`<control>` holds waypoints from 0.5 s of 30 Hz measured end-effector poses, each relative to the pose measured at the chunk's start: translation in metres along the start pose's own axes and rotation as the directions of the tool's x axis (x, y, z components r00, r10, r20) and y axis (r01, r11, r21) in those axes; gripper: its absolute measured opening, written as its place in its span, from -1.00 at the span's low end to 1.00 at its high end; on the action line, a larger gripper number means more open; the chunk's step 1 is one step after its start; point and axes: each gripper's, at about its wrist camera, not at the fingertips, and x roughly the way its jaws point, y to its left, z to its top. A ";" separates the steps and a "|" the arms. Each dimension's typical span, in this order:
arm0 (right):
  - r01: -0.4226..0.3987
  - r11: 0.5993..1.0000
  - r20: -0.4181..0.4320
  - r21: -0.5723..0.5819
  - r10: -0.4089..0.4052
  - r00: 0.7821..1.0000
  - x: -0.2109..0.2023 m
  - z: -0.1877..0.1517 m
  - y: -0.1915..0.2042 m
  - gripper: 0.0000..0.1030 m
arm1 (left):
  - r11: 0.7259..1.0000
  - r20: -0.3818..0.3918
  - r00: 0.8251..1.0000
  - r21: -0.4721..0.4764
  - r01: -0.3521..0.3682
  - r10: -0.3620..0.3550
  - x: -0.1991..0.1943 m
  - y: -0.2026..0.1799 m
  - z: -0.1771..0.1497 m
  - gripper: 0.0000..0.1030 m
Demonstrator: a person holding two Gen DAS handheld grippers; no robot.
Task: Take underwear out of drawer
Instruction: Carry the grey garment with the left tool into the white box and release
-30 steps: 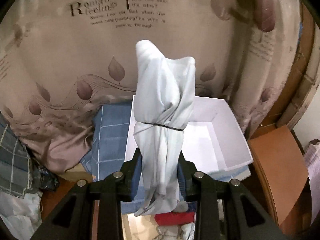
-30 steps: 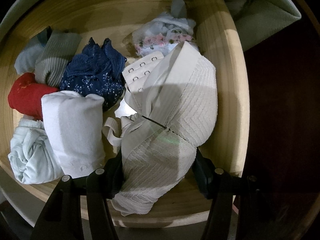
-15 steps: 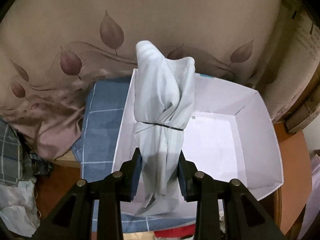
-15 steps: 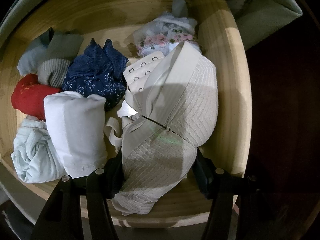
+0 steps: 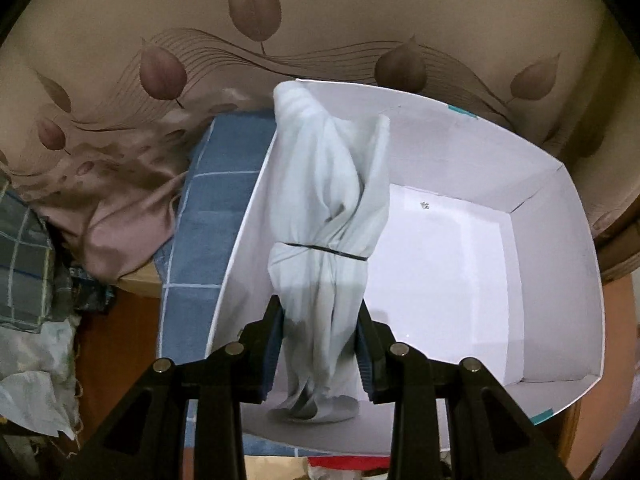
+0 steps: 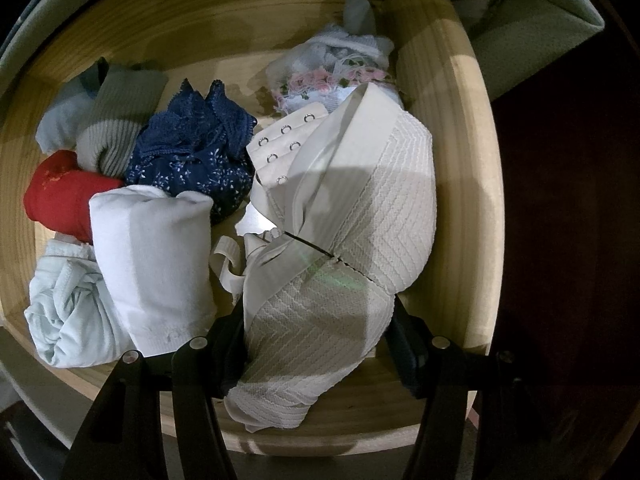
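A: Why are the left gripper's point(image 5: 320, 344) jaws pinched on that pale blue roll point(image 5: 326, 216)?
B: To carry it over the white box point(image 5: 560, 280). The right gripper's point(image 6: 316, 344) jaws clamp the cream bra point(image 6: 360, 216), above the wooden drawer point(image 6: 452, 160).

Left wrist view tilts steeply down, close over a white box point(image 5: 552, 240); right looks straight down into the drawer point(image 6: 460, 200); nothing shared.

Both views sharp, heavy fisheye bending with black corners; white box point(image 5: 552, 280) bright, drawer point(image 6: 460, 200) crossed by hard shadows
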 end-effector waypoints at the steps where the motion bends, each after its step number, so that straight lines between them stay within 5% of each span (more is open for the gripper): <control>1: 0.000 1.000 0.000 0.000 0.000 1.000 0.000 0.000 0.000 0.13 | 1.000 -0.005 1.000 0.000 -0.011 0.011 0.000 -0.001 -0.001 -0.36; 15: -0.006 1.000 0.011 -0.001 0.006 1.000 -0.001 -0.001 0.000 0.13 | 0.996 -0.049 0.995 -0.027 -0.087 0.086 -0.006 -0.008 -0.021 -0.36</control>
